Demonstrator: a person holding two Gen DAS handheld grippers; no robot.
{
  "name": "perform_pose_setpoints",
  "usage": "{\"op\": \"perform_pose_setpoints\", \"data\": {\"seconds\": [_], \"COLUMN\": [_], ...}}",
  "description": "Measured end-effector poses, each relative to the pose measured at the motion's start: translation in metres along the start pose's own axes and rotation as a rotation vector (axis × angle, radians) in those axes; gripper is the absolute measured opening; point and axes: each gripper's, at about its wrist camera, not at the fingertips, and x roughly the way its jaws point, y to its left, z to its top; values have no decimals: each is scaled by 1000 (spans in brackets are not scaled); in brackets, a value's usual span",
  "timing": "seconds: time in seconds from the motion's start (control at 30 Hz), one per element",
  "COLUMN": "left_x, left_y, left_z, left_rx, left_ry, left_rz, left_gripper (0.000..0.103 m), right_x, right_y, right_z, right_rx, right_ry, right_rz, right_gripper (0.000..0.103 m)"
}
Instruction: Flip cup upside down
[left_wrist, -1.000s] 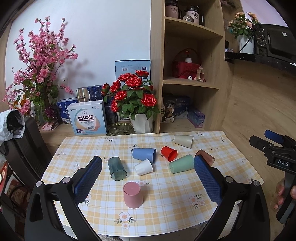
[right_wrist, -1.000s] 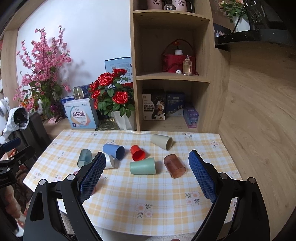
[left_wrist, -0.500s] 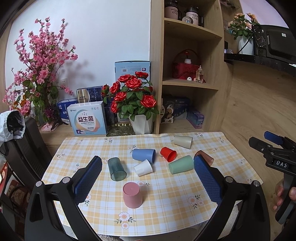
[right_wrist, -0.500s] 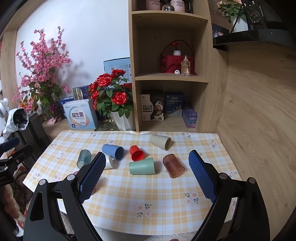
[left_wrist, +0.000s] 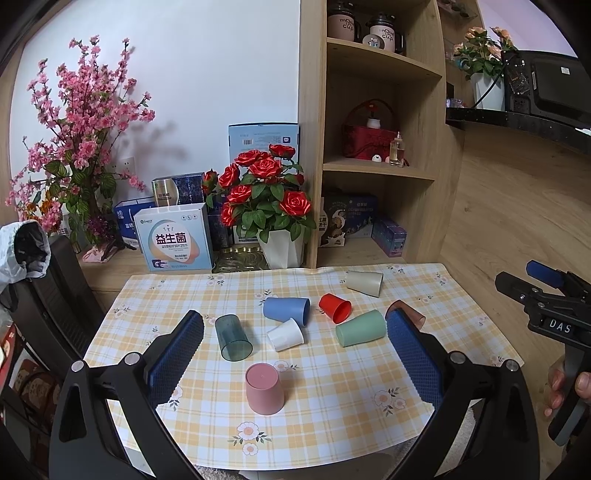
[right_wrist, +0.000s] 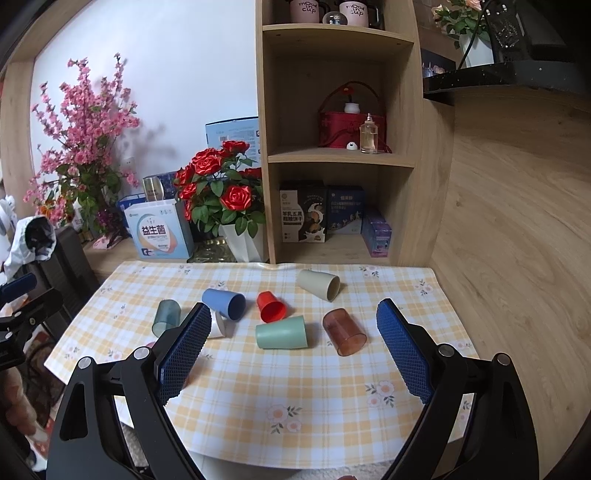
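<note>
Several cups are on the checked tablecloth (left_wrist: 332, 417). A pink cup (left_wrist: 263, 387) stands upside down at the front. Lying on their sides are a teal clear cup (left_wrist: 232, 336), a white cup (left_wrist: 285, 334), a blue cup (left_wrist: 287, 310), a red cup (left_wrist: 335, 307), a green cup (left_wrist: 360, 328), a beige cup (left_wrist: 365, 282) and a brown clear cup (right_wrist: 343, 331). My left gripper (left_wrist: 291, 334) is open and empty, held above the table's front. My right gripper (right_wrist: 291, 328) is open and empty, back from the green cup (right_wrist: 281, 332).
A pot of red roses (left_wrist: 275, 221), boxes (left_wrist: 173, 240) and a pink blossom plant (left_wrist: 74, 147) stand behind the table. A wooden shelf unit (left_wrist: 373, 147) rises at the back right. A dark chair (left_wrist: 48, 288) is at the left edge.
Both grippers have shifted only slightly; the cups have not moved.
</note>
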Motion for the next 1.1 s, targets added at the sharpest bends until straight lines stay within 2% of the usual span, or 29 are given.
{"op": "perform_pose_setpoints", "data": {"seconds": [1.1], "left_x": [-1], "left_y": [1], "left_z": [0], "left_rx": [-13], "left_ry": [5], "left_rz": [-13], "left_gripper": [97], "right_x": [-2], "right_y": [1], "right_z": [0], "right_rx": [-3], "right_ry": [1], "right_rz": [1], "right_gripper": [88]}}
